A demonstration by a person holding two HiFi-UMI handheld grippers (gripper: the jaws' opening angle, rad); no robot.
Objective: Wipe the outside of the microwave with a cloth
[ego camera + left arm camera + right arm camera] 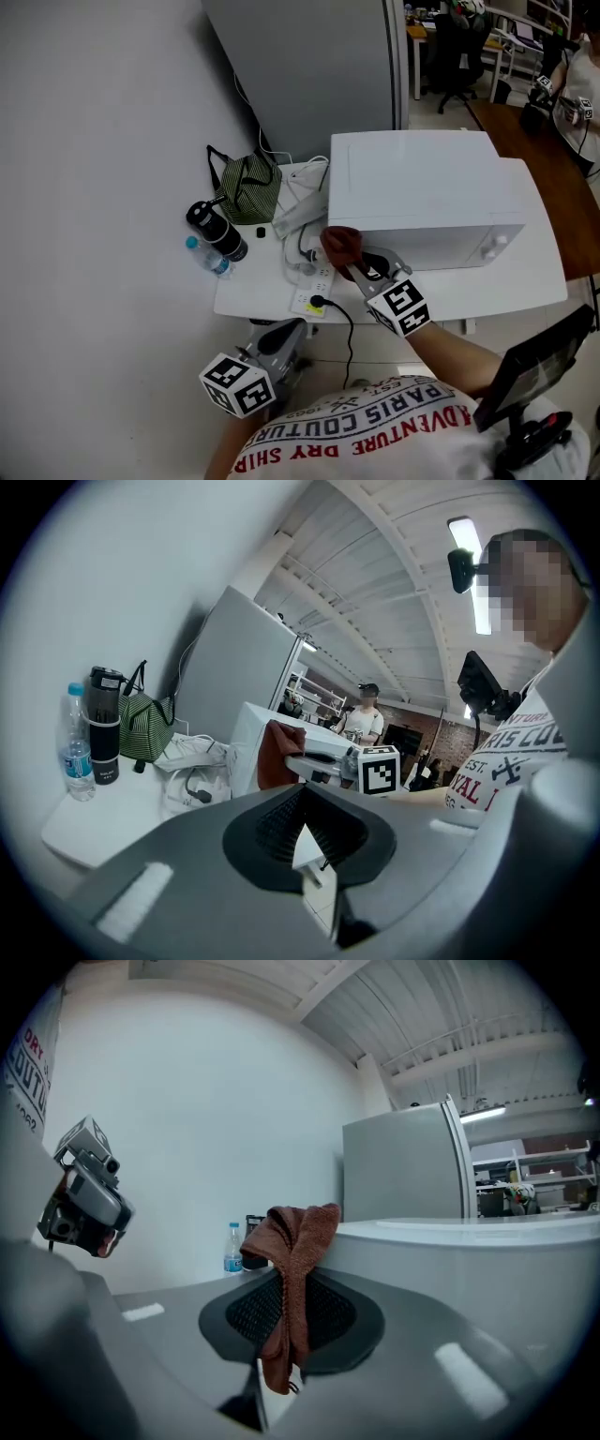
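A white microwave [422,202] stands on a white table [253,291]. My right gripper [349,258] is shut on a reddish-brown cloth [341,244] and holds it against the microwave's lower left corner. In the right gripper view the cloth [289,1279] hangs pinched between the jaws beside the microwave's side [450,1260]. My left gripper [281,339] hangs below the table's front edge, shut with nothing in it. The left gripper view shows the cloth [278,754] and the right gripper [323,761] at the microwave [258,733].
Left of the microwave lie a green striped bag [248,187], a black flask [217,231], a small water bottle [206,255] and white cables with a power strip [314,291]. A grey cabinet [309,66] stands behind. A brown table [548,178] is at right.
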